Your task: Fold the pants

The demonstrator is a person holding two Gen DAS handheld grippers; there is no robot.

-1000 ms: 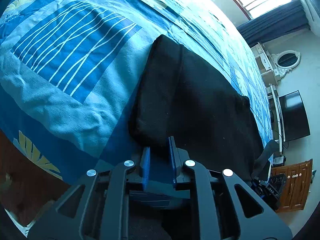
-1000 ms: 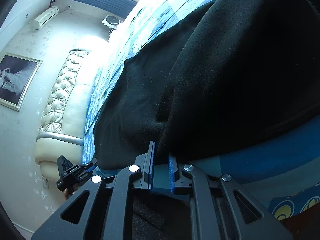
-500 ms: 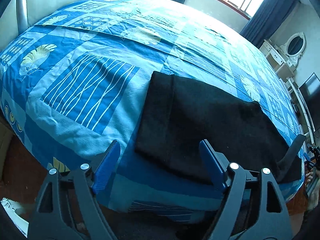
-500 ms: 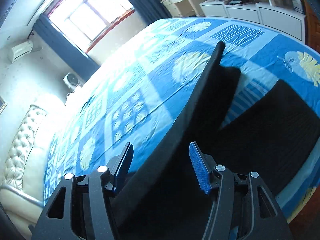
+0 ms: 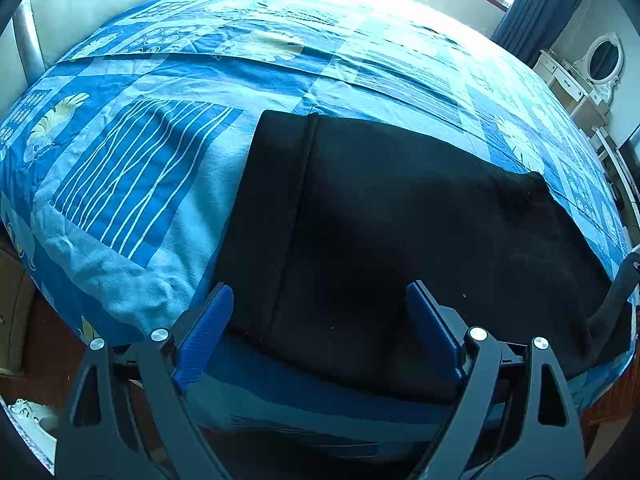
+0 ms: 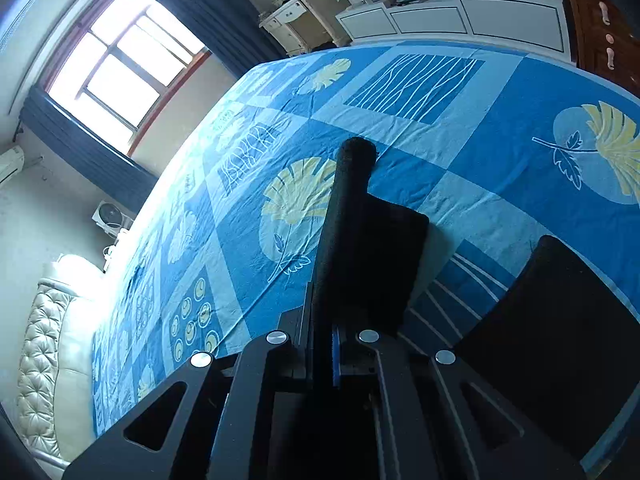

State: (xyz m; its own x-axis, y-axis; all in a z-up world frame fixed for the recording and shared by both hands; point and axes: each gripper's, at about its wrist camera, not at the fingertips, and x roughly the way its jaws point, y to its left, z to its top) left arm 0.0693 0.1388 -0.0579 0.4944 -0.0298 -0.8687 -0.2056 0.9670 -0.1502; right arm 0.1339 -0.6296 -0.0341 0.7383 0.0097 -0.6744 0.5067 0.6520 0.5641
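Note:
Black pants [image 5: 400,232] lie folded on the blue patterned bedspread [image 5: 160,152] near the bed's front edge. My left gripper [image 5: 320,328] is open and empty, its blue fingers spread over the near edge of the pants. In the right wrist view my right gripper [image 6: 320,344] is shut on a strip of the black pants [image 6: 348,216], which stands up from the jaws and casts a shadow. More of the pants [image 6: 560,340] lies at lower right of that view.
A cream padded headboard [image 6: 44,344] is at the left. A white dresser with an oval mirror [image 5: 600,64] and a white cabinet [image 6: 460,20] stand past the bed. A window with dark curtains [image 6: 120,60] is behind. The floor [image 5: 24,320] lies below the bed edge.
My left gripper opened, let go of the pants and drew back. My right gripper opened, then shut on a strip of the pants and lifted it.

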